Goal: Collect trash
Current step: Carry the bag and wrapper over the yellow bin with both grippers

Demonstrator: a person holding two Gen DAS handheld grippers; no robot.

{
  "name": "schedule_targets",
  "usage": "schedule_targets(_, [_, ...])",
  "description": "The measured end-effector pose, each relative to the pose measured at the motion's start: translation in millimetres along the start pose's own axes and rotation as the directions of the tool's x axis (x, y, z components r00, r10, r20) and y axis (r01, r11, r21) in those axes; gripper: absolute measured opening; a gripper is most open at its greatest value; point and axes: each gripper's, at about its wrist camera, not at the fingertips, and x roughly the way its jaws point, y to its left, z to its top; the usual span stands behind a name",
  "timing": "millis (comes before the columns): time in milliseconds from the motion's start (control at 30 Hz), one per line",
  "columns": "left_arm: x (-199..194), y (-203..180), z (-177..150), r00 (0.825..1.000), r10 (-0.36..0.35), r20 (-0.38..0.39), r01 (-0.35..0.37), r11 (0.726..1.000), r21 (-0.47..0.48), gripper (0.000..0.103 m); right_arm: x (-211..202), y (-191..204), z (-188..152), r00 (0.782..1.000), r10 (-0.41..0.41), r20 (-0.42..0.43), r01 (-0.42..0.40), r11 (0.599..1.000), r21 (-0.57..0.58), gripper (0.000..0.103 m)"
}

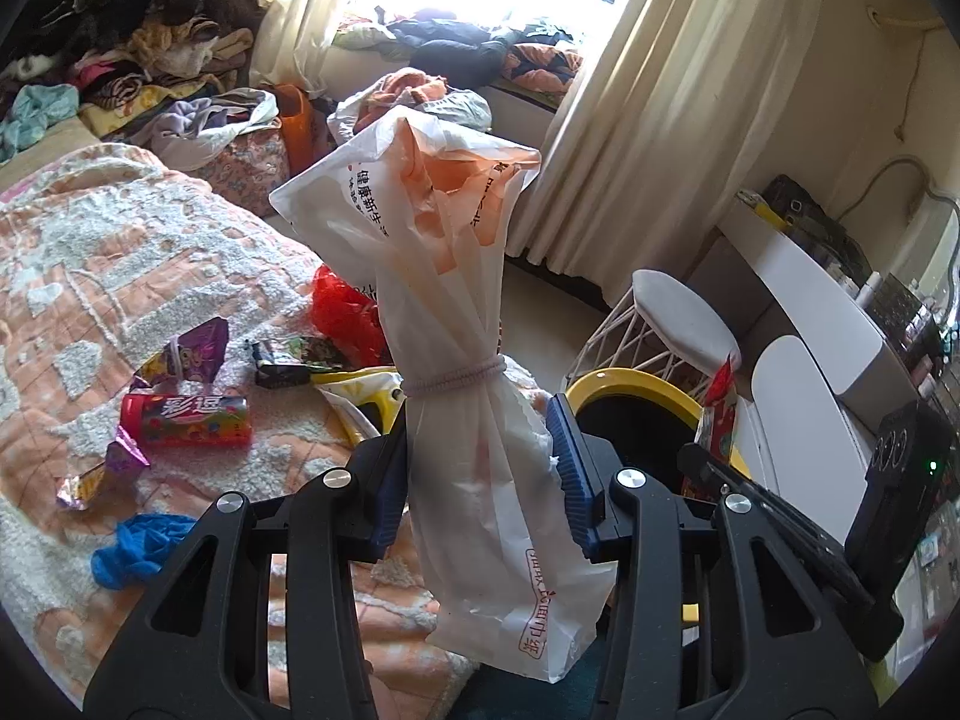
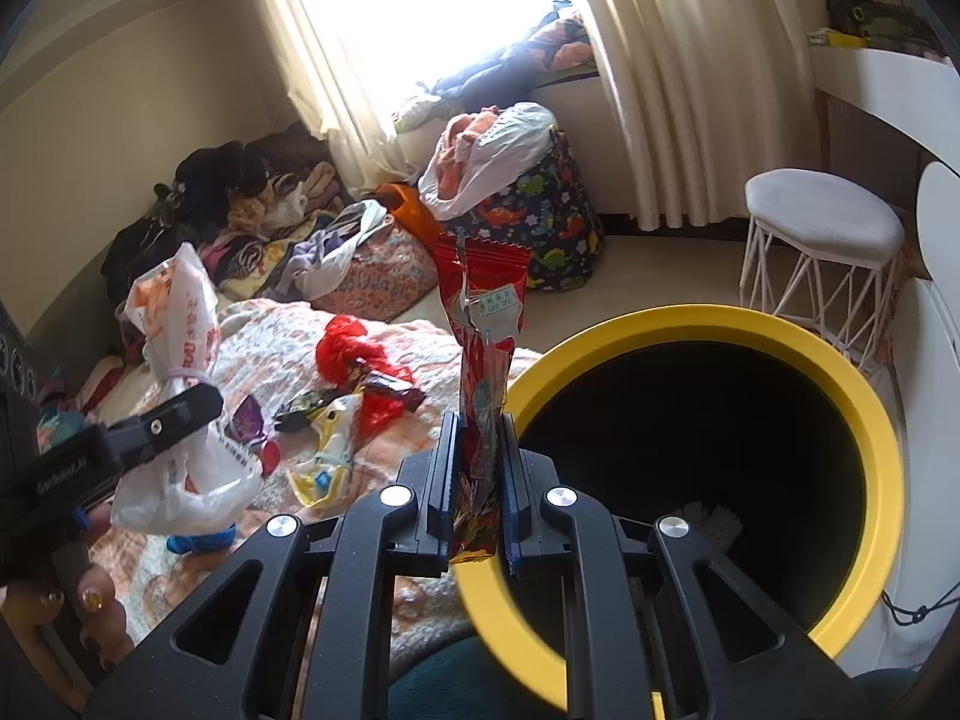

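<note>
My left gripper (image 1: 483, 420) is shut on a white plastic bag (image 1: 447, 276) bunched with a pale elastic band; the bag stands upright between the blue pads. The same white bag (image 2: 180, 324) and the left gripper show at the left of the right wrist view. My right gripper (image 2: 478, 456) is shut on a red snack wrapper (image 2: 483, 312) that sticks up just left of the yellow-rimmed black bin (image 2: 864, 396). Part of the bin's yellow rim (image 1: 636, 381) shows right of the left gripper. On the bed lie a red candy tube (image 1: 186, 419), a purple wrapper (image 1: 192, 354), a red plastic bag (image 1: 345, 315) and a blue glove (image 1: 138, 546).
The bed with its orange-and-white blanket (image 1: 120, 252) fills the left. A white wire stool (image 2: 822, 252) stands beyond the bin, and a white desk (image 1: 798, 276) lies to the right. Piles of clothes (image 1: 138, 54) and full bags (image 2: 534, 204) sit near the curtained window. A hand (image 2: 72, 600) holds the left gripper.
</note>
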Motion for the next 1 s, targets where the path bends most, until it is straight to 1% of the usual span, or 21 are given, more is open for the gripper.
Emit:
schedule_targets(500, [8.7, -30.3, -11.5, 0.999, -0.03, -0.032, 0.032, 0.997, 0.067, 0.035, -8.7, -33.1, 4.0, 0.999, -0.038, 0.032, 0.036, 0.997, 0.071, 0.012])
schedule_targets(1000, [25.6, -60.7, -24.5, 0.994, -0.066, -0.082, 0.076, 0.988, 0.132, 0.035, -11.6, -72.5, 7.1, 0.995, -0.094, 0.031, 0.088, 0.985, 0.148, 0.012])
